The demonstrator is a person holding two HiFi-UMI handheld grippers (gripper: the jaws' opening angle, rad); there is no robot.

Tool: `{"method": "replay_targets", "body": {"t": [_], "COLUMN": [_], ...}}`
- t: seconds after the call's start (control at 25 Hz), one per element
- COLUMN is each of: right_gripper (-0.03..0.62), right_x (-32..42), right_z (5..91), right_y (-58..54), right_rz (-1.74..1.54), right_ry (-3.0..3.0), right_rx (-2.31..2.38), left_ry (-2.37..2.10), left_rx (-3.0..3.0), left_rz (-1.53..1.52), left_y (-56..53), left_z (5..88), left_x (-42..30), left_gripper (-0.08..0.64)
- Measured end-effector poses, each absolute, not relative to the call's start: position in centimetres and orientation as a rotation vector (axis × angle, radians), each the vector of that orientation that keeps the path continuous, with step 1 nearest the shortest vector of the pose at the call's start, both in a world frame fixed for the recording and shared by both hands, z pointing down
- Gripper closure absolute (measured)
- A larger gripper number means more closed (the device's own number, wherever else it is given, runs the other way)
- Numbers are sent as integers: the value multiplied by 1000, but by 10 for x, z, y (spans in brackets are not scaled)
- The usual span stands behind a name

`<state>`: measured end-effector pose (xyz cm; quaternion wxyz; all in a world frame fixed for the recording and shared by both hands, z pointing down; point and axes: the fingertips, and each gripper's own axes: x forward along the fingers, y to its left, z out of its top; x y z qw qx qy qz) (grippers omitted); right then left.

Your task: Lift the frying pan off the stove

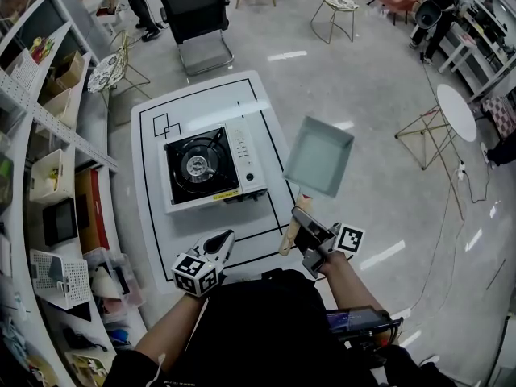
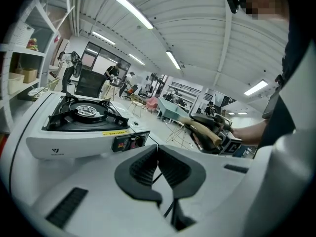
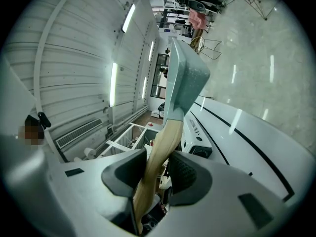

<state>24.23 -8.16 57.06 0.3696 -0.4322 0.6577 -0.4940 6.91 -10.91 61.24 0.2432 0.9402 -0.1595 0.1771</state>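
Observation:
A square grey-blue frying pan (image 1: 319, 156) with a wooden handle (image 1: 292, 226) hangs in the air to the right of the white table (image 1: 153, 216), clear of the portable gas stove (image 1: 211, 166). My right gripper (image 1: 305, 230) is shut on the handle (image 3: 160, 152), and the pan (image 3: 185, 78) stands tilted above the jaws. The stove's burner (image 2: 88, 111) is bare. My left gripper (image 1: 222, 244) hovers at the table's front edge, shut with nothing in it, its pads (image 2: 148, 169) touching. From there the pan (image 2: 173, 111) shows beyond the stove.
Shelving (image 1: 40, 135) with boxes runs along the left. A black office chair (image 1: 196, 18) stands behind the table. A wire chair (image 1: 334, 6) and a round white side table (image 1: 457, 111) are on the floor to the right.

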Motion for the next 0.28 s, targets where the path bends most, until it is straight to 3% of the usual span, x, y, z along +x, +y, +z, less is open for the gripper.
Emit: {"method": "replay_targets", "body": {"t": [0.28], "right_gripper": [434], "right_x": [237], "right_z": [569], "right_y": [-86], "right_rz": [-1263], "right_ry": [1693], "right_rx": [-1098], "left_ry": [-432], "left_rx": [2574], "left_rz": [485], "left_y": [-114], "left_z": [612], "left_x": [68], "left_gripper": [551]}}
